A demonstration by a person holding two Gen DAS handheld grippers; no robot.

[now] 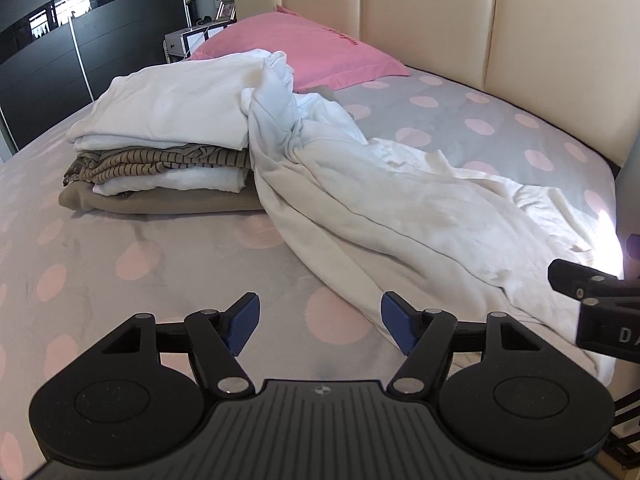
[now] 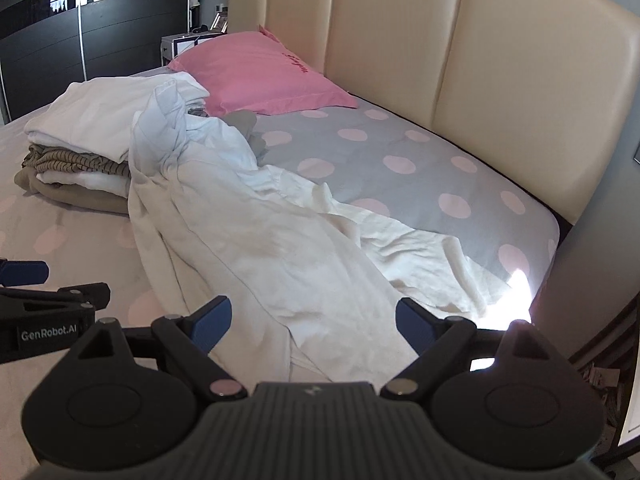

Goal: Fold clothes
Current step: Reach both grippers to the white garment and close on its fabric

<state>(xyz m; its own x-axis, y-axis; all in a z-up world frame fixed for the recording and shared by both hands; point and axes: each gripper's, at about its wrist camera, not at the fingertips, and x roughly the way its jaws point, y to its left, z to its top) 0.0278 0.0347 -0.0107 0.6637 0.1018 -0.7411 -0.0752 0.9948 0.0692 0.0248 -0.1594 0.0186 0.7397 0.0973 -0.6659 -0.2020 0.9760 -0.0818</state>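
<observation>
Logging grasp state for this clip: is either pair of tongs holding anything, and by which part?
Nothing is held. The left tongs and right tongs are both open, above the near edge of the white garment.

Folded stack (image 1: 160, 136) sits far left on the bed (image 1: 120, 248), loose garment (image 1: 360, 208) draped off its right side toward near right, pillow (image 1: 304, 52) behind, headboard (image 1: 480, 20) far right.

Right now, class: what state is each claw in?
Left claw: open, holding nothing, above the bed sheet.
Right claw: open, holding nothing, over the white garment.
</observation>
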